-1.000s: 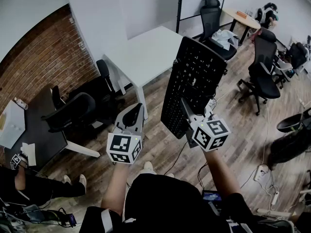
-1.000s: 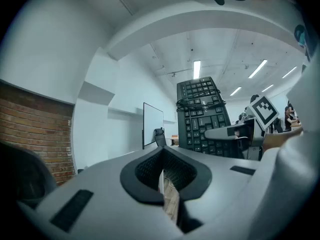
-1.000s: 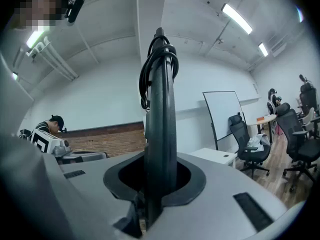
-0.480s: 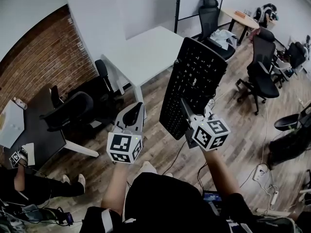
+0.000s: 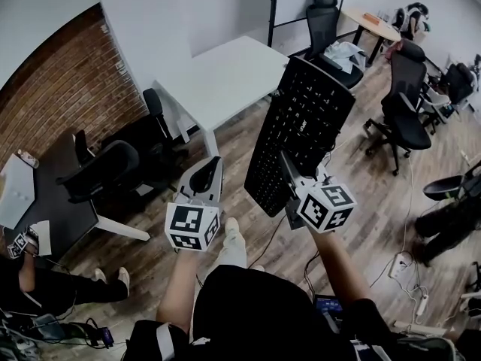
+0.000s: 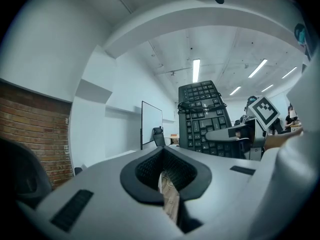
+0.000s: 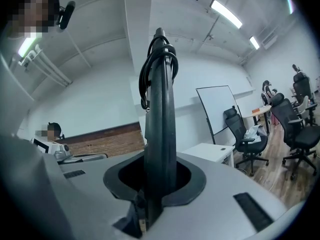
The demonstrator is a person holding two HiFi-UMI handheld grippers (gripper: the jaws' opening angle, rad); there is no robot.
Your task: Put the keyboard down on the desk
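A black keyboard (image 5: 302, 126) is held up in the air, tilted, its keys facing the head camera. My right gripper (image 5: 288, 177) is shut on its near short end. In the right gripper view the keyboard (image 7: 160, 129) stands edge-on between the jaws of my right gripper (image 7: 157, 186), with its cable (image 7: 156, 59) coiled at the top. My left gripper (image 5: 211, 165) hangs beside it on the left, shut and empty. The left gripper view shows my left gripper (image 6: 168, 186) with closed jaws and the keyboard (image 6: 204, 115) to the right. A white desk (image 5: 225, 77) stands ahead beyond the keyboard.
Black office chairs (image 5: 113, 173) and a dark desk (image 5: 52, 201) stand at the left by a brick wall (image 5: 64, 96). More chairs (image 5: 402, 122) and a round table (image 5: 372, 27) are at the right. A person (image 5: 30, 280) sits at the lower left. Cables (image 5: 409, 277) lie on the wooden floor.
A shoe has come forward under the grippers and the room has slid slightly in the head view. Both grippers and the keyboard keep their places relative to each other.
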